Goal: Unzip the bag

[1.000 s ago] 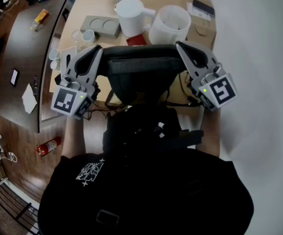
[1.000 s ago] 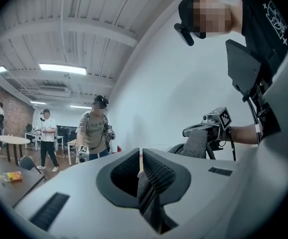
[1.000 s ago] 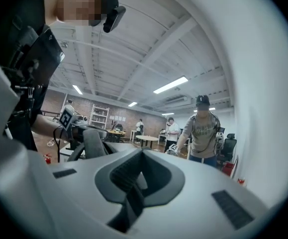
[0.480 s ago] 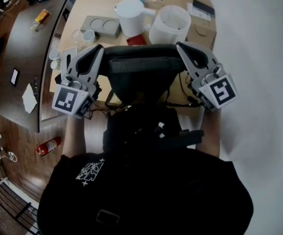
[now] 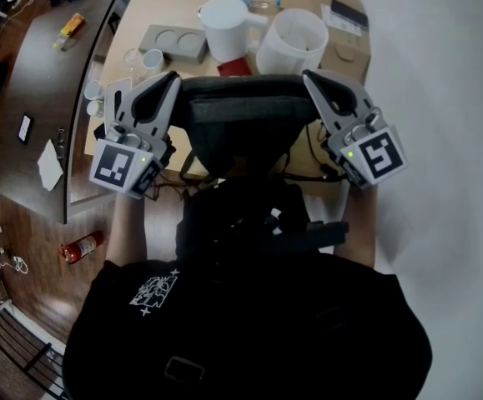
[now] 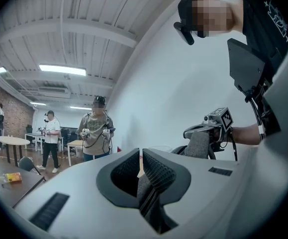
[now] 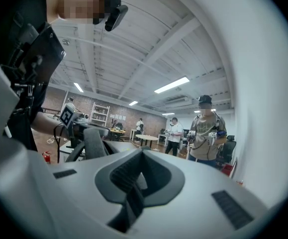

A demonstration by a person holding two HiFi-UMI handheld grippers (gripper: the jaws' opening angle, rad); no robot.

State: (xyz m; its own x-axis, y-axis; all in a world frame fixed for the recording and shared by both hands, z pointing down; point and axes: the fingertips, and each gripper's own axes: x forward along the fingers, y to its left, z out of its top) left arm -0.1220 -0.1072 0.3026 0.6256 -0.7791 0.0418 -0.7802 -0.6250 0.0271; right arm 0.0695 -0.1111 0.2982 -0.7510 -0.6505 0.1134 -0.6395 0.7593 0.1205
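Over the table (image 5: 168,7), left gripper (image 5: 168,82) and right gripper (image 5: 311,78) pinch the bag (image 5: 241,117) by its ends. Unzipping not yet begun. Next, one gripper likely must seek the zipper pull.

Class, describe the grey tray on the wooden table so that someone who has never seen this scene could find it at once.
Find the light wooden table beyond the black bag. On it, just left of the white jug, lies the grey tray. It alone is grey and flat, with two round hollows on top.
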